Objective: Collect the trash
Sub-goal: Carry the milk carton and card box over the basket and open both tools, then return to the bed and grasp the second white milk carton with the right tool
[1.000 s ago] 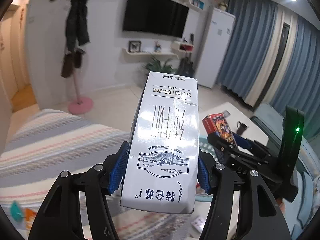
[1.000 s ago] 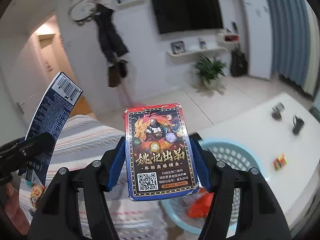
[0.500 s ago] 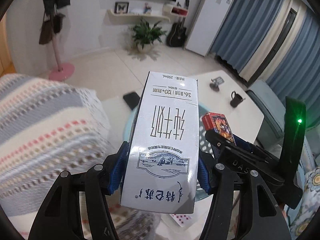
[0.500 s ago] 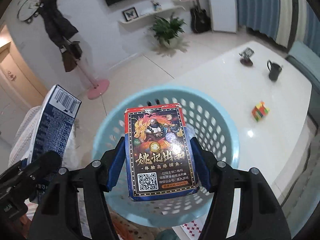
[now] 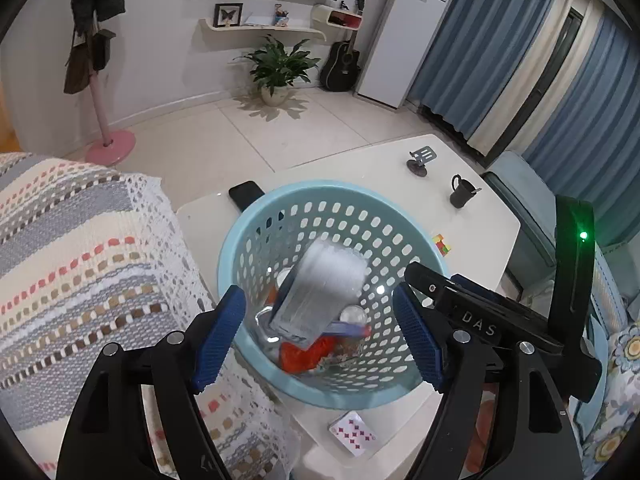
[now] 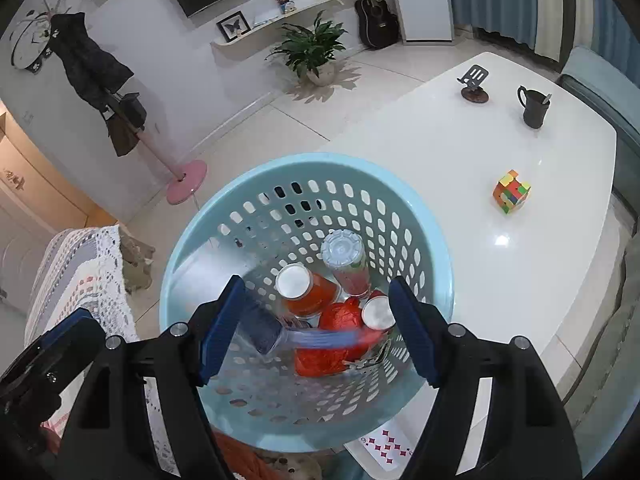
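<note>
A light blue perforated basket point(image 5: 248, 216) point(image 6: 192, 248) stands on the white table, right below both grippers. The white milk carton point(image 5: 320, 292) is a blur, dropping inside the basket, free of my left gripper point(image 5: 318, 300), whose jaws are opening with nothing pressed between the pads. The playing-card box point(image 6: 332, 336) shows as a blue streak over the trash in the basket, beneath my right gripper point(image 6: 318, 292), whose jaws are also opening and hold nothing. Orange bottles point(image 6: 308, 288), a lidded cup point(image 6: 344, 260) and a red wrapper point(image 6: 336, 320) lie in the basket.
On the white table point(image 6: 440, 152) are a colour cube point(image 6: 512, 192), a black mug point(image 6: 534, 108), a phone stand point(image 6: 474, 84), a dark phone point(image 5: 246, 194) and a playing card point(image 5: 354, 434). A striped crocheted cover point(image 5: 80, 260) lies to the left.
Both grippers came down over the basket and their jaws widened. The milk carton left the left gripper and the card box left the right one; both are falling into the basket.
</note>
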`<state>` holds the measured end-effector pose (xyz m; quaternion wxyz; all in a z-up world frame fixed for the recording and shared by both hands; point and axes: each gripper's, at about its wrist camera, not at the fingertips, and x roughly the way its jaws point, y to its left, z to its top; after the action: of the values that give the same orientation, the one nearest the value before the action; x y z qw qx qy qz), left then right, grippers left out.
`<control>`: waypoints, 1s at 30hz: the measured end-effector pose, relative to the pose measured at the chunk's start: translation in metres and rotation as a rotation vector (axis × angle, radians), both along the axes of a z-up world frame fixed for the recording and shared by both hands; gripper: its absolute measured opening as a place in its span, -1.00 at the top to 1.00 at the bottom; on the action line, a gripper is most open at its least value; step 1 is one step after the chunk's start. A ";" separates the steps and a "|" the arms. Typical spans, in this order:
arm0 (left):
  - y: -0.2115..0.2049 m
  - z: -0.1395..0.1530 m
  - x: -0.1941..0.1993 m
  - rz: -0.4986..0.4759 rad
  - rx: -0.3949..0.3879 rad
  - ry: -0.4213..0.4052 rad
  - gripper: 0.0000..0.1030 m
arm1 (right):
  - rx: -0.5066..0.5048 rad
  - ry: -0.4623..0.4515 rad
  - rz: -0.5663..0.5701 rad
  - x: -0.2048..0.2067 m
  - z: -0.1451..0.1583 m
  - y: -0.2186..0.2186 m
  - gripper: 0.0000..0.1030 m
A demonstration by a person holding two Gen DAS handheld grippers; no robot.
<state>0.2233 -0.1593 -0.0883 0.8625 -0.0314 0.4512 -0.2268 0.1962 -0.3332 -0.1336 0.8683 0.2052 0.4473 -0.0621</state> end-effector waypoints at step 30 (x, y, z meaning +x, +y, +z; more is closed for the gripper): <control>0.207 0.088 -0.135 0.289 -0.019 -0.212 -0.26 | -0.094 -0.355 0.665 -0.119 0.110 0.249 0.10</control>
<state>0.0885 0.0477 0.0001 0.9286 -0.0798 0.3464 -0.1066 0.0775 -0.0840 -0.0231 0.9134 0.0164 0.3289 0.2393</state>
